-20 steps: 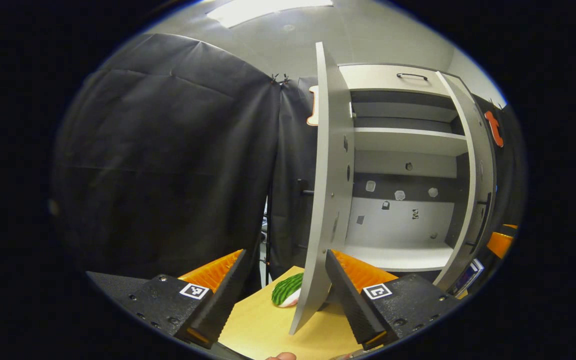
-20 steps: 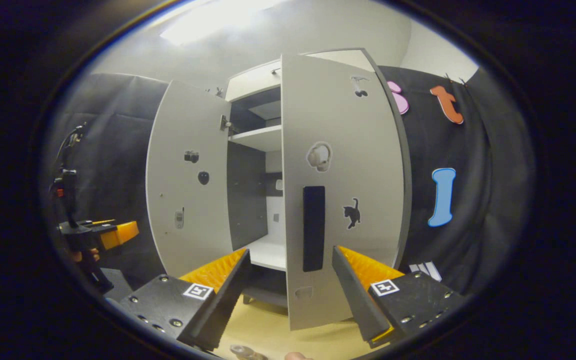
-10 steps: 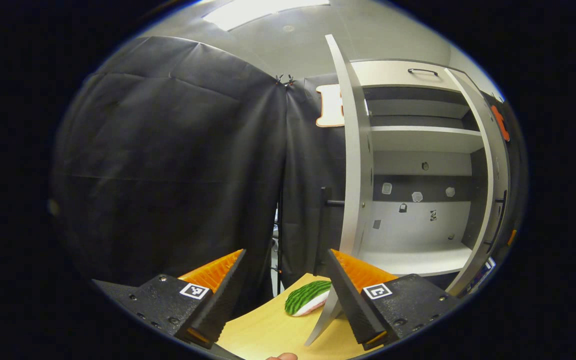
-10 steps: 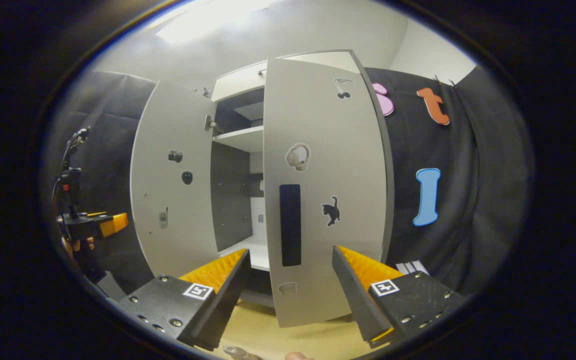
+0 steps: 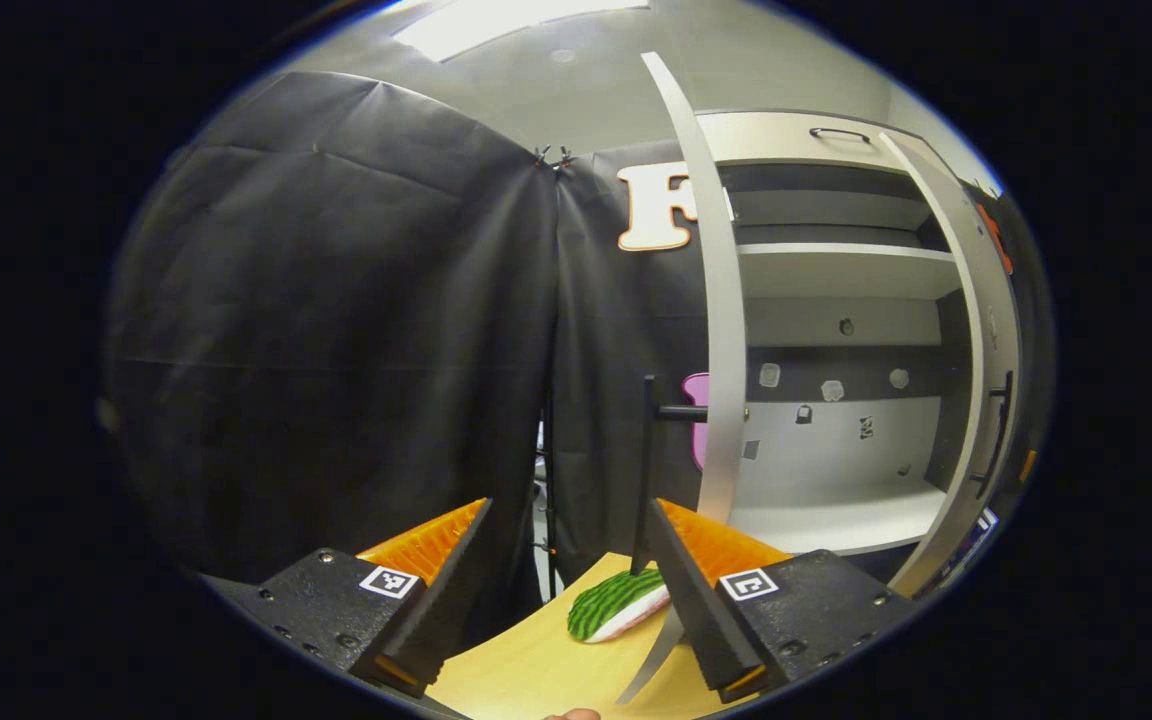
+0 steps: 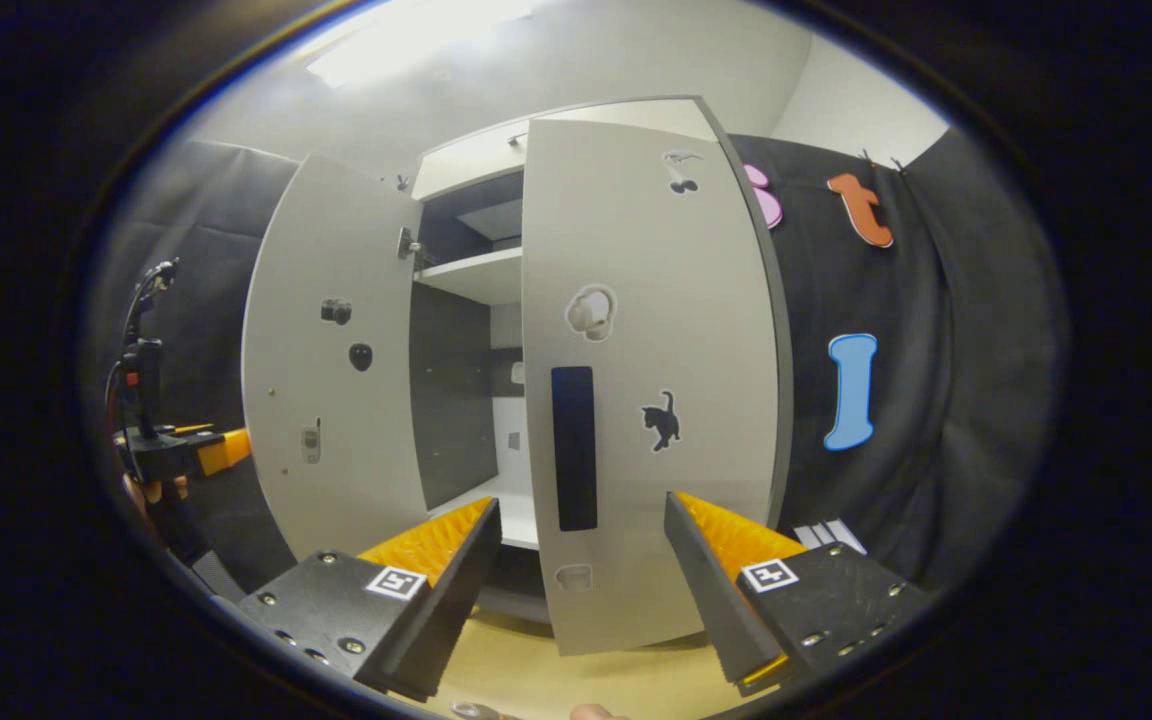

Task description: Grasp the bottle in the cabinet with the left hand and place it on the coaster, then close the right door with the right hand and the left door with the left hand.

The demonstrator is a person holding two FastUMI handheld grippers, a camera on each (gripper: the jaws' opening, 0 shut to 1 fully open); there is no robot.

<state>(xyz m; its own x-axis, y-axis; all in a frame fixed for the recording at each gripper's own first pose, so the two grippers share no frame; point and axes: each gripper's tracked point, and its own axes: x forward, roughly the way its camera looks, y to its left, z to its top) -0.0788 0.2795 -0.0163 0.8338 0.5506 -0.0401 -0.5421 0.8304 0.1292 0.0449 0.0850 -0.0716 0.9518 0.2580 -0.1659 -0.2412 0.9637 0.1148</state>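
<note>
My left gripper (image 5: 568, 515) is open and empty, low over the wooden table (image 5: 526, 665). The white cabinet's left door (image 5: 724, 330) stands edge-on just beyond its right finger, and the door's black bar handle (image 5: 649, 450) shows on its outer side. A watermelon-patterned coaster (image 5: 616, 605) lies on the table at the door's foot. My right gripper (image 6: 581, 510) is open in front of the right door (image 6: 656, 330), close to its black handle (image 6: 574, 448). The left door (image 6: 326, 350) stands open farther left, with the left gripper (image 6: 186, 452) beside it.
The cabinet's lower shelf (image 5: 836, 515) and upper shelf (image 5: 836, 262) are bare. The right door (image 5: 976, 330) stands ajar at the far right. A hand (image 6: 151, 492) holds the left gripper. A small metallic object (image 6: 476, 710) sits at the table's near edge.
The left gripper has swung left around the left door's edge, so the door's outer handle now shows. The right door has drifted slightly left in the right gripper view.
</note>
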